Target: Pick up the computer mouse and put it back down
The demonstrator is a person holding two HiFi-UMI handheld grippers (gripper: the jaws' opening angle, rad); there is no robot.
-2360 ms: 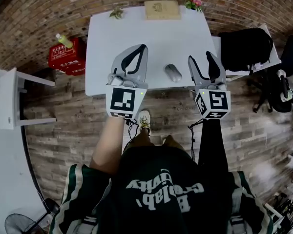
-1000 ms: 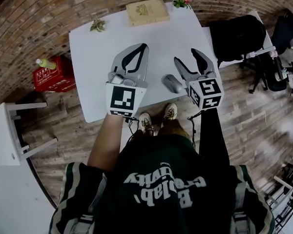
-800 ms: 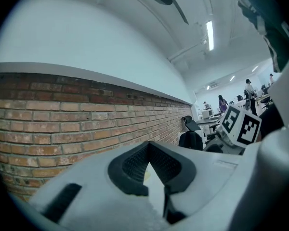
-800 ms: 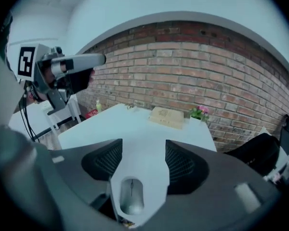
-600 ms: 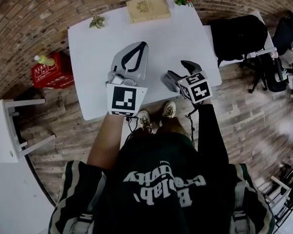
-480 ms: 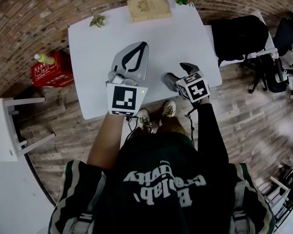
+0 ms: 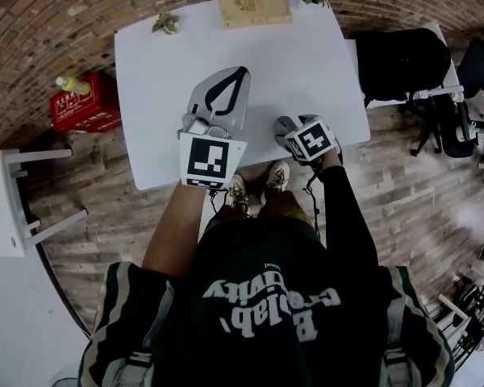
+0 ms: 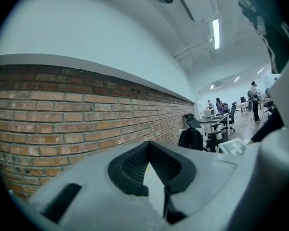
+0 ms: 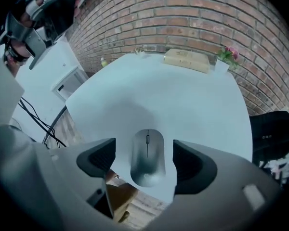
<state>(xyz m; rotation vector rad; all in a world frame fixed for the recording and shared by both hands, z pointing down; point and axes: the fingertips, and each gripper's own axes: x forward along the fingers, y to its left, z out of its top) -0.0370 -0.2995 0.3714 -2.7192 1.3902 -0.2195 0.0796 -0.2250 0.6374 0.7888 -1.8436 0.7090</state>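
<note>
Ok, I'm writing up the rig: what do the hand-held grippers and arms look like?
The left hand-held gripper and right hand-held gripper are light grey with black ribbed pads, each with a marker cube and black cable. Left sleeve: short, green-and-white striped; right sleeve: long, black. The right jaws have just been opening, the mouse between them.
</note>
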